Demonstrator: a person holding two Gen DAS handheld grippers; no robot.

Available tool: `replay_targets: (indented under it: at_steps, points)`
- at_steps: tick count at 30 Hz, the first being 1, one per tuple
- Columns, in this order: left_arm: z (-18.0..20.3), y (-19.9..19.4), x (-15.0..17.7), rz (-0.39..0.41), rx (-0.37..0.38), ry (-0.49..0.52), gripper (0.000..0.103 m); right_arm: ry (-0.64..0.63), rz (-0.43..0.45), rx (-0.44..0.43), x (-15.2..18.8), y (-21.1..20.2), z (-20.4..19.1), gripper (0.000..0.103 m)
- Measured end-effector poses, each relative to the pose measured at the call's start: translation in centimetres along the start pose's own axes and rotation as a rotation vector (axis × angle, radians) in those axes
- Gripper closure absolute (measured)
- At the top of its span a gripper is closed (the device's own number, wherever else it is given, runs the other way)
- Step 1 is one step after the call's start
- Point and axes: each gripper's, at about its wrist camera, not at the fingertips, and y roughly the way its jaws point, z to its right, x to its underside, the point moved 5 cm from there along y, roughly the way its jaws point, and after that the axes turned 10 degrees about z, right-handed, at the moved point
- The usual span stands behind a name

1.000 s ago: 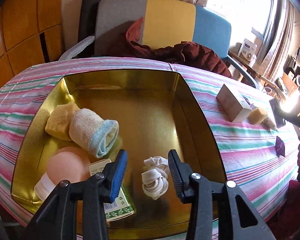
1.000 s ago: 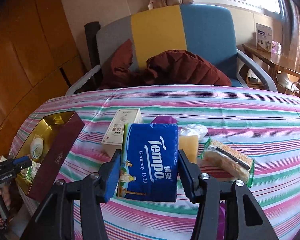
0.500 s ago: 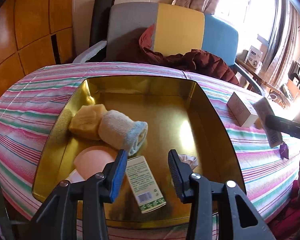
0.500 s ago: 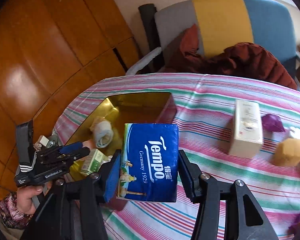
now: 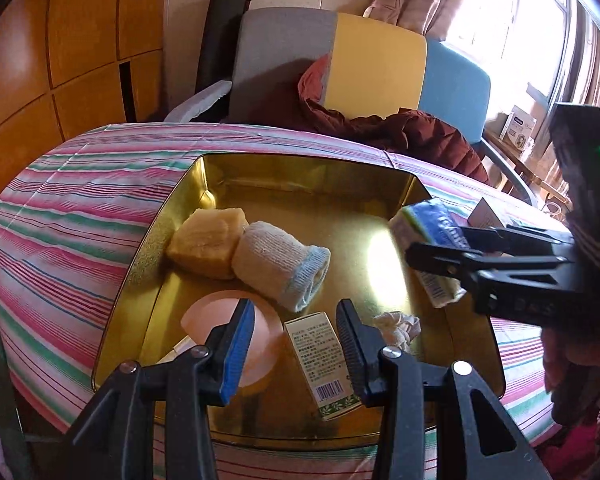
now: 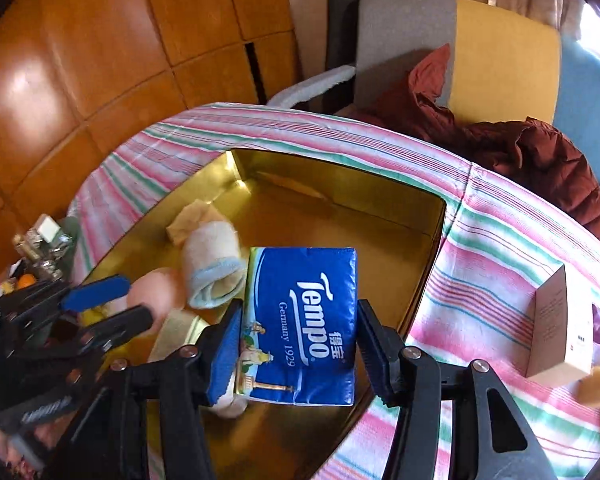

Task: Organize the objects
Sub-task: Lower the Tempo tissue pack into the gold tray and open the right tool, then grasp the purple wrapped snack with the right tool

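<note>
So the right gripper (image 6: 298, 344) is clamped on a blue Tempo tissue pack (image 6: 302, 320), which sits dead centre in the right wrist view, held up over the open gold tin (image 6: 384, 196). The left pad is flush against the pack; on the right pad side there's maybe a sliver of a gap, hard to call, but the pack is up in the air so it's gripped. In the left wrist view the same pack (image 5: 430, 236) pokes in from the right edge, above the tin's right wall.

The left gripper (image 5: 296, 338) is at the bottom middle of its own view, jaws apart with nothing between them, hanging over the near end of the tin (image 5: 300, 168). Below it inside the tin: a small green-and-white carton (image 5: 324, 364) lying flat, a peach round thing (image 5: 226, 316) to its left, and a knotted white cloth (image 5: 398, 326) to its right. Further back, middle left of the frame, a yellow sponge-like block (image 5: 206, 242) touches a rolled sock with a blue cuff (image 5: 280, 266).

The tin sits on a pink and green striped tablecloth (image 5: 72, 208). In the right wrist view a pale box (image 6: 560, 320) stands on the cloth at the right edge, outside the tin. A multicoloured chair (image 5: 360, 64) with a dark red jacket (image 5: 400, 132) fills the top.
</note>
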Motion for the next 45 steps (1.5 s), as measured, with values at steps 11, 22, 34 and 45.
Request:
replay_targets:
  at_steps: [11,22,34,45]
  points:
    - [0.5,0.3,0.4,-0.013,0.013,0.004,0.060,0.098,0.099,0.022,-0.5,-2.0,2.2,0.025]
    - [1.2,0.5,0.7,-0.018,0.018,0.019,0.060,0.128,0.108,-0.017,0.4,-3.5,1.5,0.025]
    - [3.0,0.3,1.1,-0.028,0.065,0.042,0.060,0.179,0.100,0.052,3.2,-7.0,5.1,0.025]
    - [6.9,-0.4,1.9,-0.036,0.124,0.130,0.060,0.366,0.054,0.376,8.2,-13.8,16.6,0.025]
